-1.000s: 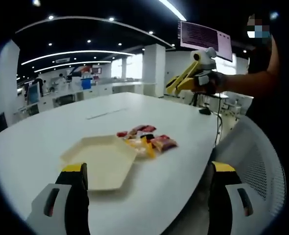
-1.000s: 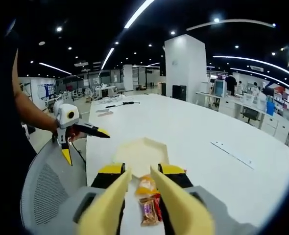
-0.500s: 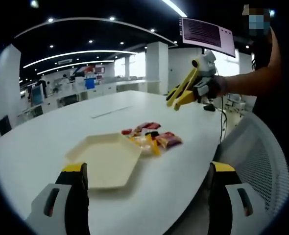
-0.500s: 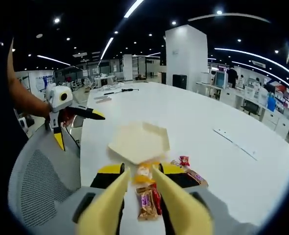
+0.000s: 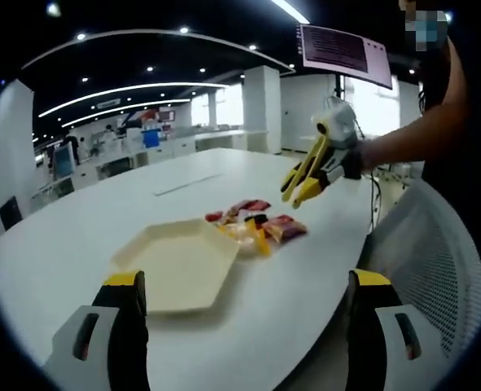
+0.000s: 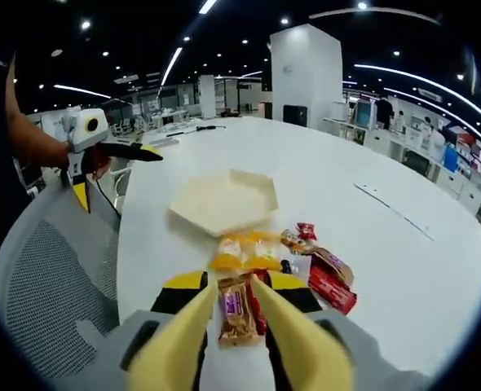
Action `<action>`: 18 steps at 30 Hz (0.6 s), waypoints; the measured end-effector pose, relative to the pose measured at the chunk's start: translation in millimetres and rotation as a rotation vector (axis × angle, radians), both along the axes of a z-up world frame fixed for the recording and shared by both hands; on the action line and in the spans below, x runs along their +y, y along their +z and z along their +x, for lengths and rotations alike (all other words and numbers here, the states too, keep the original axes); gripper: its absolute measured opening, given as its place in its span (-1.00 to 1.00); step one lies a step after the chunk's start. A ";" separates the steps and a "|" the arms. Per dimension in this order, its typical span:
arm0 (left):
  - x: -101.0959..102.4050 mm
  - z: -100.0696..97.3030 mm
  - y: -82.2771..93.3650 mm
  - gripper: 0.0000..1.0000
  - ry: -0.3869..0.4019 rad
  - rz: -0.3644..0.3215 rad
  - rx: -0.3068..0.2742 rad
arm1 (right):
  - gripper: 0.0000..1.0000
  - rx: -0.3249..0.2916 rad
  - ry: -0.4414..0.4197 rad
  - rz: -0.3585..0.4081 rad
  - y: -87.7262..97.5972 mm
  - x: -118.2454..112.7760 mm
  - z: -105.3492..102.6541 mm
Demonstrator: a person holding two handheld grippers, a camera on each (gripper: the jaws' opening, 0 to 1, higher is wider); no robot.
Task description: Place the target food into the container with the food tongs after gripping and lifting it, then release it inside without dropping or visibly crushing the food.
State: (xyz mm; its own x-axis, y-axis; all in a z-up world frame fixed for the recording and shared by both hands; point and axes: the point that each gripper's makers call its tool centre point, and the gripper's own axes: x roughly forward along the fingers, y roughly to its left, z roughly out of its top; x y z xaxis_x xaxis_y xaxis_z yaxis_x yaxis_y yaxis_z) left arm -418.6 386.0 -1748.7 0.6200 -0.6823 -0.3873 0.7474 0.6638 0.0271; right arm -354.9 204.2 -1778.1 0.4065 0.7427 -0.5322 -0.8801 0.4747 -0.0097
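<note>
Now right gripper (image 6: pixel 239 314) tongs (image 5: pixel 306 173) part-open over snacks (image 6: pixel 239 314).

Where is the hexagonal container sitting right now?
The hexagonal container lies on the white table; in the right gripper view it sits just beyond the pile of wrapped snacks.

Bright ceiling strip lights (image 5: pixel 130 88), slight blur, heavy fisheye edge distortion.
</note>
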 end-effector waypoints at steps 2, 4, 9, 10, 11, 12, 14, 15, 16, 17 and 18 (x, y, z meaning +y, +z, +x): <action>0.3 0.1 -0.3 0.99 0.002 -0.002 0.003 | -0.47 0.006 0.004 -0.002 -3.0 1.3 0.1; 0.2 0.1 -0.4 0.99 0.002 -0.007 0.005 | -0.47 0.007 0.008 -0.008 -5.3 3.0 0.0; 0.0 -0.5 -2.4 0.99 0.000 -0.001 0.011 | -0.47 0.012 0.016 -0.067 -22.9 0.2 -1.3; -0.3 -0.7 -2.7 0.99 -0.002 0.000 0.012 | -0.47 0.012 0.015 -0.068 -24.5 -0.2 -1.3; -0.6 -1.0 -3.0 0.99 -0.003 0.000 0.014 | -0.47 0.013 0.013 -0.072 -27.1 -1.4 -1.4; -0.9 -1.2 -3.1 0.99 -0.004 0.001 0.015 | -0.47 0.017 0.013 -0.074 -28.7 -2.0 -1.5; -1.4 -1.3 -4.0 0.99 -0.007 0.005 0.016 | -0.46 0.017 0.009 -0.083 -31.6 -3.8 -1.1; -1.5 -1.4 -4.5 0.99 -0.007 0.006 0.019 | -0.46 0.018 0.008 -0.086 -33.0 -4.5 -0.5; -1.5 -1.3 -4.8 0.99 -0.008 0.006 0.020 | -0.47 0.017 0.009 -0.095 -35.3 -5.4 0.2; -1.6 -1.2 -5.2 0.99 -0.009 0.006 0.020 | -0.47 0.021 0.011 -0.100 -37.7 -5.6 0.7; -1.6 -1.3 -5.7 0.99 -0.010 0.007 0.021 | -0.47 0.020 0.013 -0.104 -38.8 -5.6 0.8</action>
State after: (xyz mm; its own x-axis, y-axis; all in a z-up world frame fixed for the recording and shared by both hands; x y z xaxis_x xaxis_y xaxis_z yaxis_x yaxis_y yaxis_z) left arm -419.9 384.4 -1754.4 0.6048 -0.6855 -0.4053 0.7545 0.6561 0.0162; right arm -354.1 198.5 -1816.9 0.3855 0.6881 -0.6147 -0.8867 0.4605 -0.0406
